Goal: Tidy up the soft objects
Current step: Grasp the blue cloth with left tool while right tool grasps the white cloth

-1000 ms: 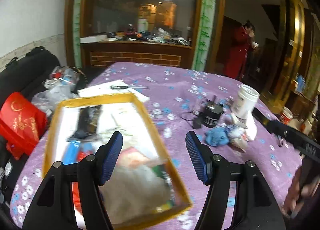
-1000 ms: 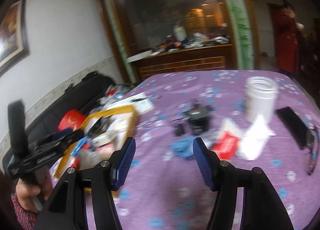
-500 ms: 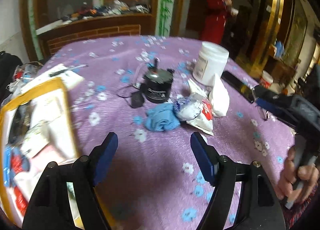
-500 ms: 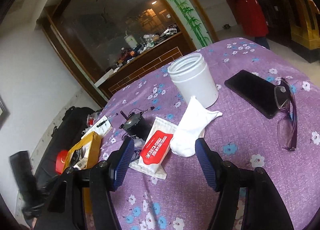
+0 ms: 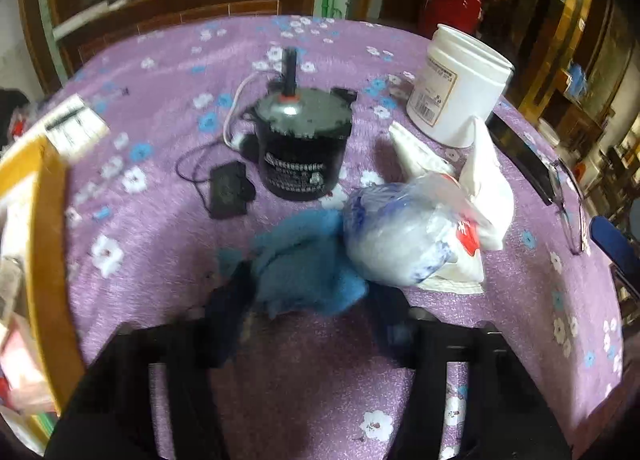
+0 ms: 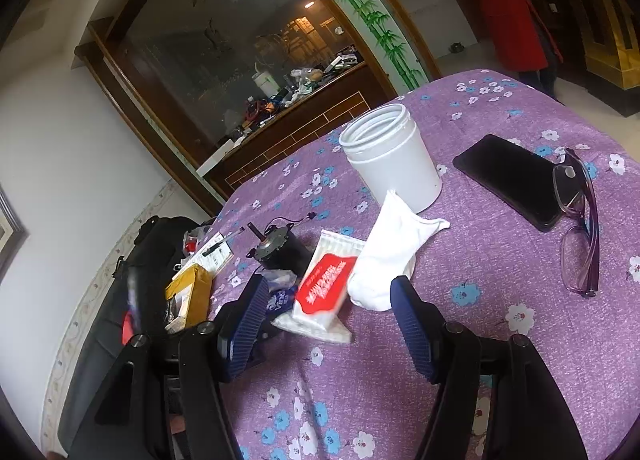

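On the purple flowered tablecloth lies a crumpled blue cloth [image 5: 304, 256]. My left gripper [image 5: 310, 288], blurred, is closing its jaws, and its pads press on the cloth from both sides. A clear plastic bag of white stuff [image 5: 400, 236] touches the cloth on its right, with a white sock [image 5: 488, 188] behind it. My right gripper [image 6: 328, 292] stands open low over the table. A red-and-white wipes pack [image 6: 324, 288] and the white sock [image 6: 388, 256] lie just beyond its tips, between the lines of its fingers.
A black motor with cable [image 5: 304, 140] and a white open jar [image 5: 456, 92] stand behind the soft things. A black phone [image 6: 508, 176] and glasses [image 6: 580, 228] lie to the right. A yellow-rimmed box [image 5: 44, 240] of items sits left. A person in red [image 6: 508, 4] stands beyond the table.
My left gripper swung right from over the yellow box, dropped to the blue cloth and narrowed its jaws onto it. My right gripper rolled and moved toward the sock, then held still.
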Demonstrator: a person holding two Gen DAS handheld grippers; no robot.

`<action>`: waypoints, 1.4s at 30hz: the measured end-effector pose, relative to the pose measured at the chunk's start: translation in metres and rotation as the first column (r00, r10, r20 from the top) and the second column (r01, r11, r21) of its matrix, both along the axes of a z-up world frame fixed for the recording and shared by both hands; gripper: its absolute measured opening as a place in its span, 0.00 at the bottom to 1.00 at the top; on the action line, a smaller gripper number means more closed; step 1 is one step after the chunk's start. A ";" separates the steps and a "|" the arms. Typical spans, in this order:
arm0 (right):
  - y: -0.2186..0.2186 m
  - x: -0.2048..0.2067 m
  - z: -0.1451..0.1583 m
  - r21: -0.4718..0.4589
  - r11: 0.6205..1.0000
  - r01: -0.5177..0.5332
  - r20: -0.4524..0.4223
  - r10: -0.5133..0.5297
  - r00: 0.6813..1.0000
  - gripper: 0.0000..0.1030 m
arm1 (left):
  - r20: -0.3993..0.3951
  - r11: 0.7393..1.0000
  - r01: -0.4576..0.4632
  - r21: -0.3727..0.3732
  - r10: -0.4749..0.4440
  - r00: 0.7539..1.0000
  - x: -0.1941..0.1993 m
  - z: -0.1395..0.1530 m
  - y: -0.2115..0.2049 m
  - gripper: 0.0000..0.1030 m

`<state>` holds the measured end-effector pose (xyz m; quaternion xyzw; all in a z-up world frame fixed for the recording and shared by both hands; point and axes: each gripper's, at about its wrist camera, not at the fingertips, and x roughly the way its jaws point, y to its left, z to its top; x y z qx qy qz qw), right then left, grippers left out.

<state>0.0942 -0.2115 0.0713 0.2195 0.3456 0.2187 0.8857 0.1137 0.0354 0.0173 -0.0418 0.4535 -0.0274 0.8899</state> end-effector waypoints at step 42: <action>0.040 0.061 -0.041 -0.201 0.979 0.032 -0.155 -0.064 0.986 0.14 | 0.256 0.992 0.118 -0.033 -0.106 0.961 -0.092 0.033 -0.009 0.30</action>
